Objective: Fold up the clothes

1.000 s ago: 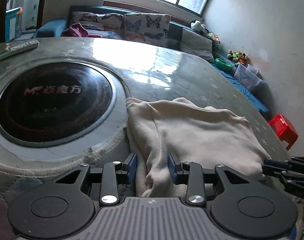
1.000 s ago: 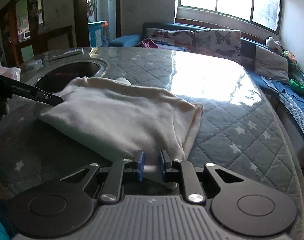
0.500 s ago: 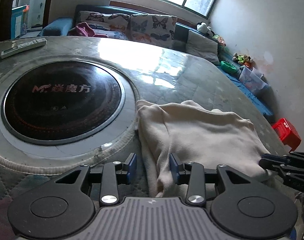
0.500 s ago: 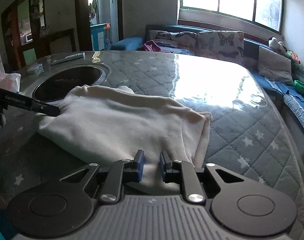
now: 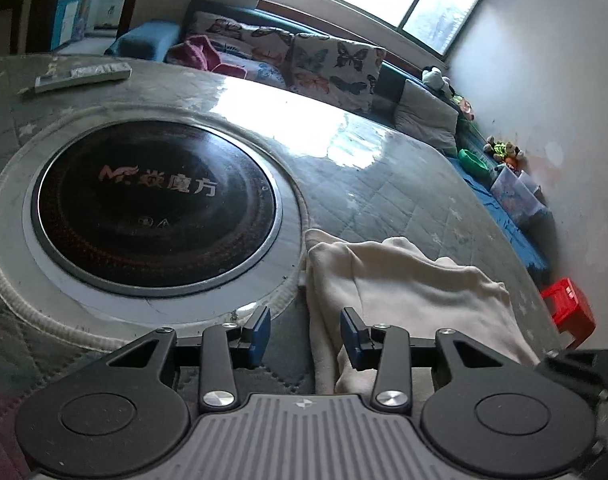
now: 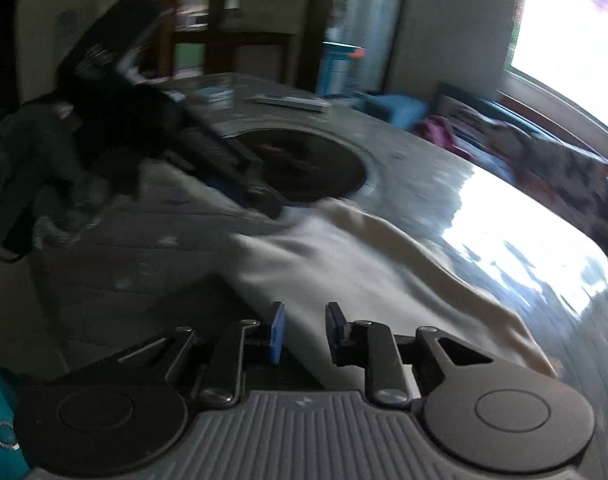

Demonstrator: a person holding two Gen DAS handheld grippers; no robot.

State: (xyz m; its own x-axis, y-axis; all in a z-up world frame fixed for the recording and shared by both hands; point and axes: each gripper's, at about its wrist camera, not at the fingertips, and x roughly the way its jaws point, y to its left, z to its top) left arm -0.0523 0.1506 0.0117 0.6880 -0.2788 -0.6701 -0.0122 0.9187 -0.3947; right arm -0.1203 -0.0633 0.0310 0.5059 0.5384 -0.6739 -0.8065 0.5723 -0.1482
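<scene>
Cream garment (image 5: 404, 292) lies folded near the desk's (image 5: 376, 184) front edge, just beside the round black cooktop (image 5: 155, 208); left claw (image 5: 306, 334) jaws apart, the cloth's left edge between them, no pad pressing; right claw (image 6: 302, 334) jaws have just been opening, apart over the cloth's near edge, nothing gripped; view blurred. Judged step: release after a fold; next calls for fresh grips on the edges, or smoothing.
</scene>
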